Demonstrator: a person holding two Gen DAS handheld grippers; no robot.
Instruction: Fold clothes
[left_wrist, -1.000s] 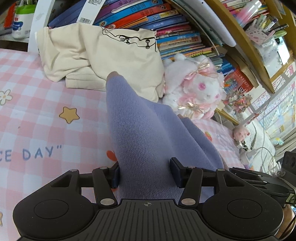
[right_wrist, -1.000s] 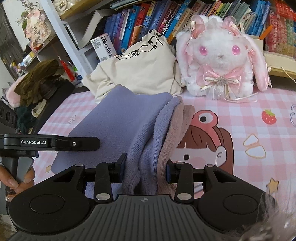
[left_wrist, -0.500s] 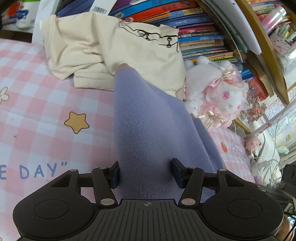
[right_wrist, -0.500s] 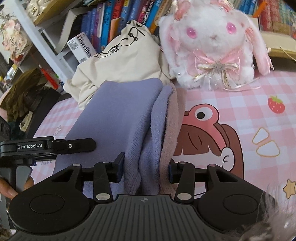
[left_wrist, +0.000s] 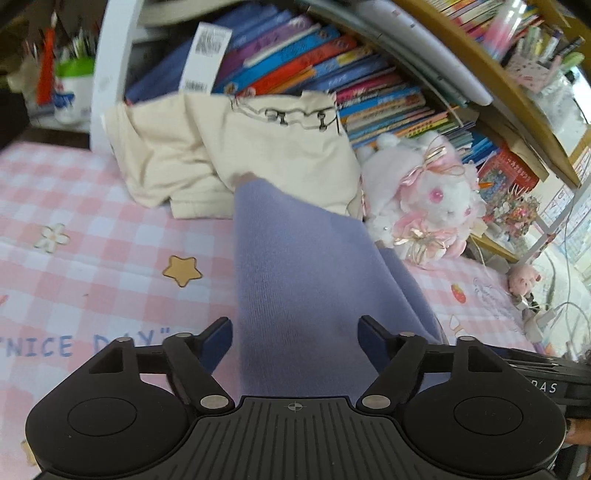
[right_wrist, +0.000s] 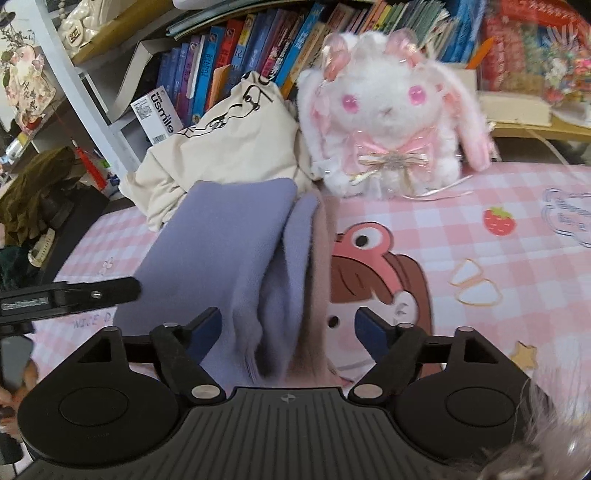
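Both grippers have just been opening: a second ago each pinched the purple garment (left_wrist: 295, 280), and now the blue pads stand clear of it on either side, the cloth lying loose between them; I read this as the release after a fold. That garment rests as a long folded strip on the pink checked mat (left_wrist: 92, 258), its far end touching the cream top (left_wrist: 258, 147) heaped against the books (left_wrist: 332, 66). From the right gripper (right_wrist: 288, 328) I see the stacked edges of the fold, purple over a pinkish layer, facing the cartoon print; the left gripper (left_wrist: 295, 332) straddles the smooth upper face. To finish well, I would draw both tools straight back along the strip, jaws kept wide, so no pad snags a layer and drags the fold apart; the loose right-hand edges look likeliest to splay. A plush rabbit (right_wrist: 391, 122) sits just beside the strip's far end; keep clear of it.
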